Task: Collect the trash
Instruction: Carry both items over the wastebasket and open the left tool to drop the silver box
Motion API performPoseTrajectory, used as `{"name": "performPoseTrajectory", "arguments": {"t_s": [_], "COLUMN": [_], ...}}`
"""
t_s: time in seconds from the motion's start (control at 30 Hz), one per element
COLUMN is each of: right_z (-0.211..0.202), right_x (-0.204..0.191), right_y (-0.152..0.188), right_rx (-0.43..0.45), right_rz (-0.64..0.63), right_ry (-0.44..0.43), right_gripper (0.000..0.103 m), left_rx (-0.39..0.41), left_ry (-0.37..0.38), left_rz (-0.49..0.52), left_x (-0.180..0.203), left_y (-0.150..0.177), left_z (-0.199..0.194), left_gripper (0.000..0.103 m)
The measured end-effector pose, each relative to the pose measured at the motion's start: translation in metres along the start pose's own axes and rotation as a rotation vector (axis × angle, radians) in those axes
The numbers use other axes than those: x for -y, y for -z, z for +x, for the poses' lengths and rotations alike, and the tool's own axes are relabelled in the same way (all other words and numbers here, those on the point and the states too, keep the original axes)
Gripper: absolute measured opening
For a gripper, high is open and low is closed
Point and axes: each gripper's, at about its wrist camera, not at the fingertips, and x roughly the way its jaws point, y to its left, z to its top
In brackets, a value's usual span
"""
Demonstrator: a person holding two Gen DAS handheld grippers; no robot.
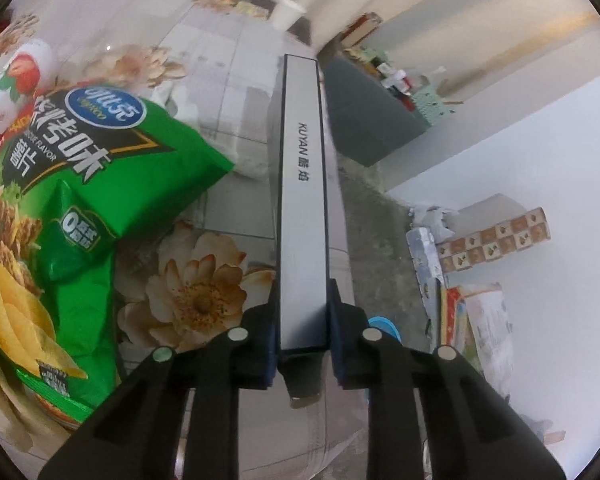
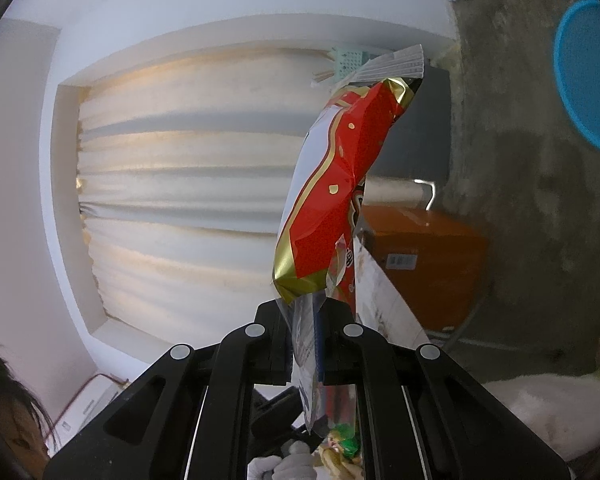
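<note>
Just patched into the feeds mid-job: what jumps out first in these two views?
In the left wrist view, the left claw is clamped on a long silver box printed KUYAN, which runs up the middle of the frame, with a bright green chip bag lying on the floral tablecloth to its left. In the right wrist view, the right claw pinches a red and gold snack bag held up against the pale curtain.

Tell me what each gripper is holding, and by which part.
Left gripper clamps the near end of a long silver box. Right gripper pinches the red snack bag by its clear end seal.
</note>
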Motion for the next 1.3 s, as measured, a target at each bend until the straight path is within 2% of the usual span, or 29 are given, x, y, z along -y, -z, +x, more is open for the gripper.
{"name": "performPoseTrajectory", "arguments": {"t_s": [0.2, 0.33, 0.4, 0.6, 0.7, 0.8, 0.97, 1.1, 1.2, 1.3], "right_z": [-0.011, -0.03, -0.045, -0.104, -0.122, -0.124, -0.103, -0.083, -0.077, -0.071], "right_x": [-0.022, -0.04, -0.05, -0.082, -0.085, -0.078, -0.037, -0.003, 0.019, 0.04], "right_y": [-0.001, -0.01, -0.017, -0.042, -0.053, -0.068, -0.106, -0.132, -0.146, -0.145], "right_rx": [0.029, 0.088, 0.134, 0.347, 0.422, 0.465, 0.43, 0.377, 0.344, 0.313], "right_rz": [-0.07, -0.136, -0.184, -0.372, -0.43, -0.481, -0.517, -0.509, -0.496, -0.487], "right_ry": [0.045, 0.102, 0.149, 0.396, 0.518, 0.666, 0.883, 0.98, 1.017, 1.04], "right_gripper": [0.007, 0.007, 0.007, 0.007, 0.007, 0.007, 0.007, 0.007, 0.007, 0.007], "left_rx": [0.059, 0.077, 0.066, -0.03, -0.103, -0.207, -0.338, -0.41, -0.453, -0.473], "left_ry": [0.042, 0.095, 0.134, 0.235, 0.247, 0.225, 0.146, 0.076, 0.025, -0.01], "left_rz": [0.116, 0.227, 0.282, 0.456, 0.531, 0.575, 0.652, 0.718, 0.737, 0.748], "left_x": [0.018, 0.044, 0.064, 0.143, 0.183, 0.218, 0.261, 0.277, 0.282, 0.283], "left_y": [0.008, 0.014, 0.019, 0.046, 0.065, 0.087, 0.126, 0.159, 0.182, 0.197], "left_z": [-0.023, -0.033, -0.031, 0.0, 0.035, 0.085, 0.175, 0.242, 0.285, 0.321], "left_gripper": [0.02, 0.02, 0.02, 0.02, 0.02, 0.02, 0.02, 0.02, 0.02, 0.02]}}
